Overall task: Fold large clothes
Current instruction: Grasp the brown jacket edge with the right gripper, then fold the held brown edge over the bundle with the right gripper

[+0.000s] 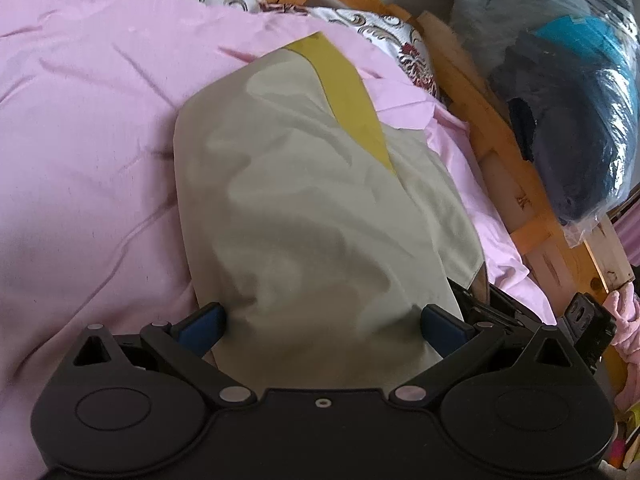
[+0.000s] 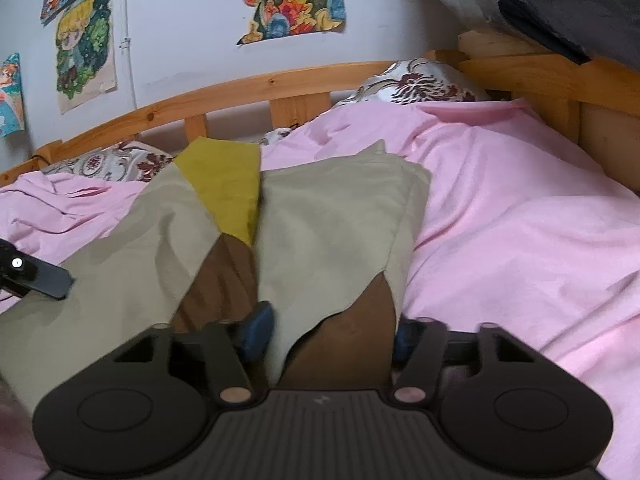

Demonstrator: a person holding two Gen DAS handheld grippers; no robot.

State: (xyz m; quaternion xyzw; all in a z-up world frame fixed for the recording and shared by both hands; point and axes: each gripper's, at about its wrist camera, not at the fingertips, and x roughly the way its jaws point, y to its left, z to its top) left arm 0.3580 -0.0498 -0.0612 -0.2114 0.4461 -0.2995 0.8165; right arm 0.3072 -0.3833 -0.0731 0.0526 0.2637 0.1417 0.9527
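Your left claw: blue pads spread wide, beige garment draped between them and over claw body; whether it grips, cannot tell. Your right claw: pads spread, garment's beige and brown panels bunched between; grip unclear. Garment lies stretched across pink sheet on bed, mustard-yellow panel at far end, toward wooden bed rail. Patterned pillow beyond sheet. Plastic-wrapped bundle just outside frame.
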